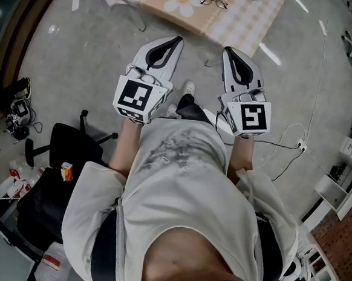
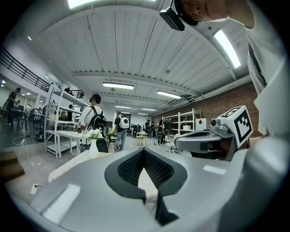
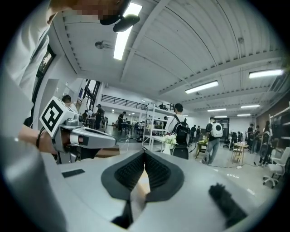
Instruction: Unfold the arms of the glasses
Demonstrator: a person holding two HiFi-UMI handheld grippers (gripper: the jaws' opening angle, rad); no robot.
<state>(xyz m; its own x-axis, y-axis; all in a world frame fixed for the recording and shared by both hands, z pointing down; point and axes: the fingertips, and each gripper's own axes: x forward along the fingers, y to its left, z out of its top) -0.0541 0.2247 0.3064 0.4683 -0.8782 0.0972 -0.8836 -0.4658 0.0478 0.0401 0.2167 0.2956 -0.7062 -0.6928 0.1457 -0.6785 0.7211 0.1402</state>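
Concrete floor (image 1: 61, 55), grey, with cables trailing over it. Landmark: the table (image 1: 245, 27) at the top edge of the head view, under a pale checked cloth with a daisy print.

Person (image 1: 178, 191) in a white shirt stands short of the table, facing it, a gripper in each hand. Black office chair (image 1: 63, 143) is well apart from the table, on the person's left.

Left gripper (image 1: 176, 40): held out level, nose toward the table but not over it. Jaws clenched, ribbed pads meeting at the tips, nothing between them. Right gripper (image 1: 228, 50): just beside the left, same heading, equally short of the table. Jaws clenched, empty.

Glasses (image 1: 213, 1): thin dark frame, lying on the table's cloth just right of the daisy, well ahead of both grippers and touched by neither. Too small to tell how the arms lie.
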